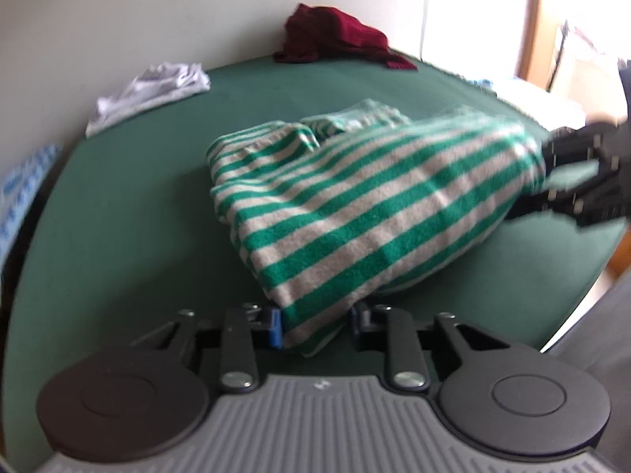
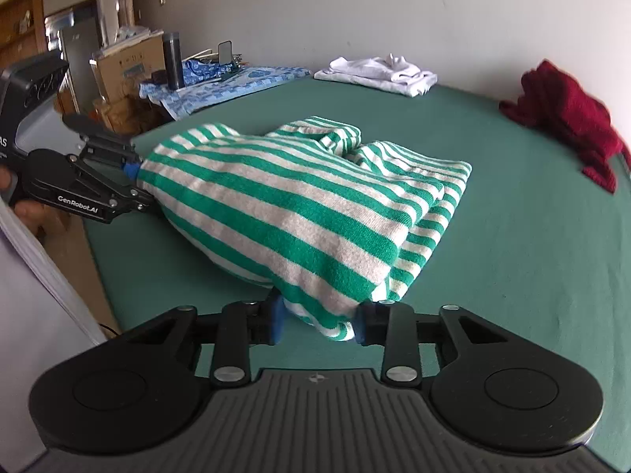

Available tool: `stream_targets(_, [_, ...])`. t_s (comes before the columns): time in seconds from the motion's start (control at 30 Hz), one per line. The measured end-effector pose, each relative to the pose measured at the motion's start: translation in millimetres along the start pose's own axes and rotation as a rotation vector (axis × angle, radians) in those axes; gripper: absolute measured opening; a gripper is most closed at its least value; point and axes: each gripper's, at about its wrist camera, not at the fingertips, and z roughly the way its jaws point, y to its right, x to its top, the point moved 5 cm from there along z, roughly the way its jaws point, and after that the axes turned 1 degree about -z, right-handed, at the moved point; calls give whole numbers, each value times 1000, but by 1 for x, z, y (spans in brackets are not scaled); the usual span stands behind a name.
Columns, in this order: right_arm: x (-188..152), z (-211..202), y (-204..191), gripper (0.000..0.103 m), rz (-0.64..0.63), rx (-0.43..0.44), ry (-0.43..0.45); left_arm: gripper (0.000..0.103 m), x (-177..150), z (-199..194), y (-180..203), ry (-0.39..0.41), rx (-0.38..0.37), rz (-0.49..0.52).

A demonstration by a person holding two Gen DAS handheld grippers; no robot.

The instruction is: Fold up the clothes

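1. Left wrist view: nearest the lens, the left gripper [image 1: 317, 327] tilts downward over the green table [image 1: 118, 236], its blue pads [image 1: 275, 325] pinched partway closed on a near corner of the striped garment [image 1: 355, 205].
2. Right wrist view: the right gripper [image 2: 317, 323] likewise angles down toward the table, jaws narrowed to a small gap with the garment's other near corner bunched between the pads and gripped.
3. Between the two grippers the green-and-beige striped garment lies folded double in the middle of the table, its near edge lifted slightly off the cloth where both claws hold it, its far part resting on the surface.
4. In the right wrist view the left gripper shows at the left edge of the garment, held by a person's hand [image 2: 23, 205] whose fingers wrap its handle.
5. Farther back on the table, a white folded garment [image 2: 378, 73] sits near the wall.
6. A dark red garment [image 2: 568, 118] lies crumpled at the far right, well apart from the striped one.
7. Beyond the table's far left corner, a blue patterned cloth [image 2: 236, 82] covers a lower surface with a dark flask [image 2: 172, 59] standing on it.
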Motion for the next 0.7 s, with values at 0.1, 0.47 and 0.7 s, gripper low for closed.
stream_targets(0.1, [10,-17,-1,32,50,54,-30,22,5,-20,7,-35,-48,-19])
stream_targets(0.47, [64,-39,40,33,343,188,-141,27,55,-36,-14,-152,-212,-238])
stream_targets(0.7, [89,-4,95,33,604,168,-23,55,96,19,-75,-79,-203,-416])
